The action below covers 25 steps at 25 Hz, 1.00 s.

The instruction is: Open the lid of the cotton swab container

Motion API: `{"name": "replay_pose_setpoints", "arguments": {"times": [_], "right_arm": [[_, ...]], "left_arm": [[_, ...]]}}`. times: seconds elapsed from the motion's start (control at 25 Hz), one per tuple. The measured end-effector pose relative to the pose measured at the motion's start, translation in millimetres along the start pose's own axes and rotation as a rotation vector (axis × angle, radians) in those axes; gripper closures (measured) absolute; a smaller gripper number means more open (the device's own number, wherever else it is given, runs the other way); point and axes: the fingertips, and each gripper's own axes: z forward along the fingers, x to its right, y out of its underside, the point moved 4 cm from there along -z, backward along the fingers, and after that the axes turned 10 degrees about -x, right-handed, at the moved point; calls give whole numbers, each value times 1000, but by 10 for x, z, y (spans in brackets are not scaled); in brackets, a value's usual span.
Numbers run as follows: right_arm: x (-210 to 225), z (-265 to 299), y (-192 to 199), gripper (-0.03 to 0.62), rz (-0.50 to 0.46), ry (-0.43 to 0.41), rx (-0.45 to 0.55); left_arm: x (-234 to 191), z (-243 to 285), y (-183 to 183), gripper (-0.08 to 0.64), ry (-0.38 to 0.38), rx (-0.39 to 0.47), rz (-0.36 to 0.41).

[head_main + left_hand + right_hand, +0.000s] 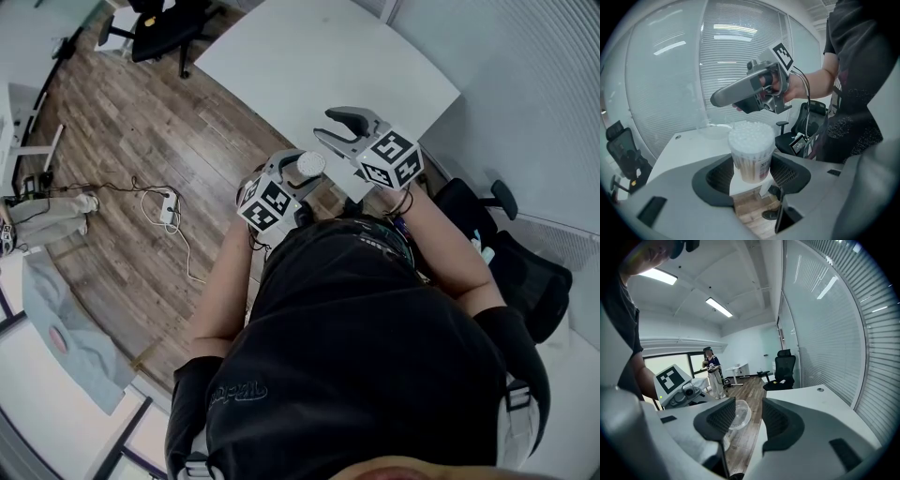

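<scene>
My left gripper [298,178] is shut on the cotton swab container [310,164] and holds it upright in the air by the table's near edge. In the left gripper view the tub [751,150] sits between the pads [721,176], its white swab tips bare on top. Its clear round lid [712,131] hangs swung back off the far-left rim. My right gripper [336,128] is open, just above and beyond the tub, with nothing between its fingers. In the right gripper view the tilted lid [739,414] shows ahead through the gap, untouched.
A white table [309,56] lies ahead, wood floor with cables [164,206] to the left. Black office chairs stand at the far left [159,23] and at the right [525,272]. A glass wall with blinds runs along the right. A person [712,369] stands far off.
</scene>
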Motion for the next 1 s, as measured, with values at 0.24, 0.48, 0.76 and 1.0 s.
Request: {"name": "replay_pose_setpoints", "arguments": {"times": [0.24,0.48,0.76,1.0], "right_arm": [[224,-162,38,402,-13,-14,-3],[404,-329,77,416,-28,-19,-6],[594,-559,254,499,-52,-18,-15],[698,-737,498,552,-62,-19,-27]], "left_arm": [[-37,169,-220,310,-22,3,-23],[-58,294,-420,310,-45,8,-37],[-61,447,-637,310,-95,26,-80],[-71,525,-749,310,-153,34,-117]]}}
